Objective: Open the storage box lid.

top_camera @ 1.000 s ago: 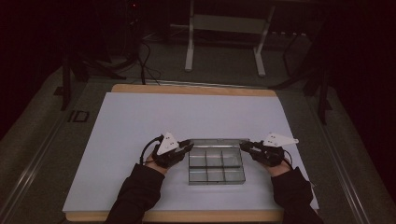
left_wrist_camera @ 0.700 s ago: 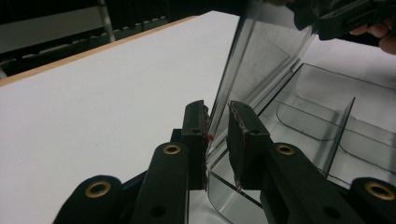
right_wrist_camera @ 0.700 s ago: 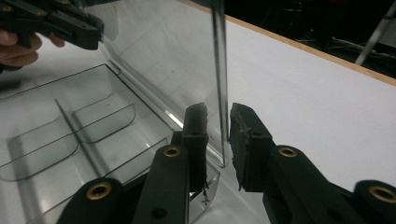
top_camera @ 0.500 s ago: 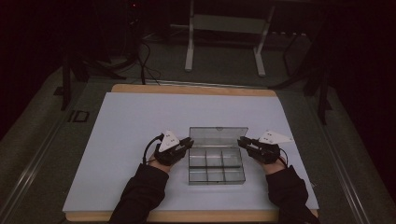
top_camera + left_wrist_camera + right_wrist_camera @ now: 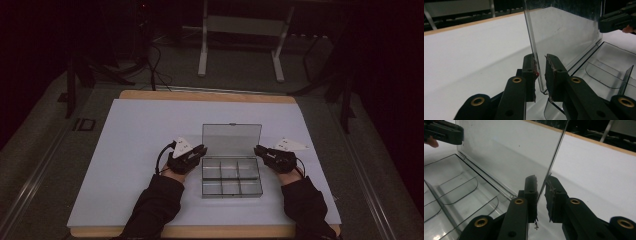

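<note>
While the clear plastic compartment box (image 5: 231,179) lies near the front edge of the white table (image 5: 140,135), its lid (image 5: 231,139) stands raised, roughly upright on the hinge along the far side. In the high view the left gripper (image 5: 198,151) is at the lid's left edge and the right gripper (image 5: 258,150) at its right edge, each hand coming in from below in a dark sleeve (image 5: 152,207); that view is too dim and small to show how the jaws meet the lid.

The left gripper view shows it better: the lid's (image 5: 564,35) thin edge runs down between the left gripper's (image 5: 541,72) two jaws, which stand a little apart. The left jaw looks to touch the edge, while a narrow gap shows on the other side, so whether it truly grips I cannot tell. The box's (image 5: 609,72) curved dividers show at the right, cut off by the frame, and the other gripper (image 5: 616,21) is partly seen at the upper right.

In the right gripper view the lid's (image 5: 509,152) edge likewise passes between the right gripper's (image 5: 541,192) slightly spread jaws, close against the left jaw, with a gap to the right one. The box's (image 5: 451,192) compartments run out of frame at the lower left. The transparent walls make the dividers faint.
</note>
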The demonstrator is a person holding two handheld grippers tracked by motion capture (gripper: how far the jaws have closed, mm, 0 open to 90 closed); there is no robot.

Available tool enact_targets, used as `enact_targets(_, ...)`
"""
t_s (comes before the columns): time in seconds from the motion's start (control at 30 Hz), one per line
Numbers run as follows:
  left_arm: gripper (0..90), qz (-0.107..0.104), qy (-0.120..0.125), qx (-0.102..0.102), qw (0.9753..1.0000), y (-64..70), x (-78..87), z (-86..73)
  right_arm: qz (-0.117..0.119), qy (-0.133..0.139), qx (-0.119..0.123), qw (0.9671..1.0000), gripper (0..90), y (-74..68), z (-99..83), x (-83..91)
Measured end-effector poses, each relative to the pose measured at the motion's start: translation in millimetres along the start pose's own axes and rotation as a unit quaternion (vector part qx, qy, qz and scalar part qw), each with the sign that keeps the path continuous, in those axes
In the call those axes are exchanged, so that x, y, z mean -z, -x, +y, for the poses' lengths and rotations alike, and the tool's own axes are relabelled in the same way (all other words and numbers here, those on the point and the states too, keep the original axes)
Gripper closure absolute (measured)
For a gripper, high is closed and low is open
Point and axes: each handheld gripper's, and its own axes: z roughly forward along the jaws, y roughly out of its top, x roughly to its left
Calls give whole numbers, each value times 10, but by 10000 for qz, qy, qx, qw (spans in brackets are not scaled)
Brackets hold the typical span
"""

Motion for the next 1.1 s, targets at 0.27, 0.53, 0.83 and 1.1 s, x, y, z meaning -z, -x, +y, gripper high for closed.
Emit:
enact_targets(0.27, 720, 112, -118, 21, 9999, 13, -65, -18, -135, -193, -115, 9997, 723, -41, -15, -82)
enact_targets(0.53, 675, 162, -159, 139, 9996, 22, -104, -30, -184, -281, -286, 9990, 706, -41, -15, -104)
enact_targets(0.83, 643, 171, -216, 193, 9994, 28, -123, -40, -247, -409, -293, 9984, 672, -54, 6, -126)
enact_targets(1.1, 606, 113, -351, 469, 9982, 10, -145, -38, -258, -414, -415, 9979, 656, -44, -8, -132)
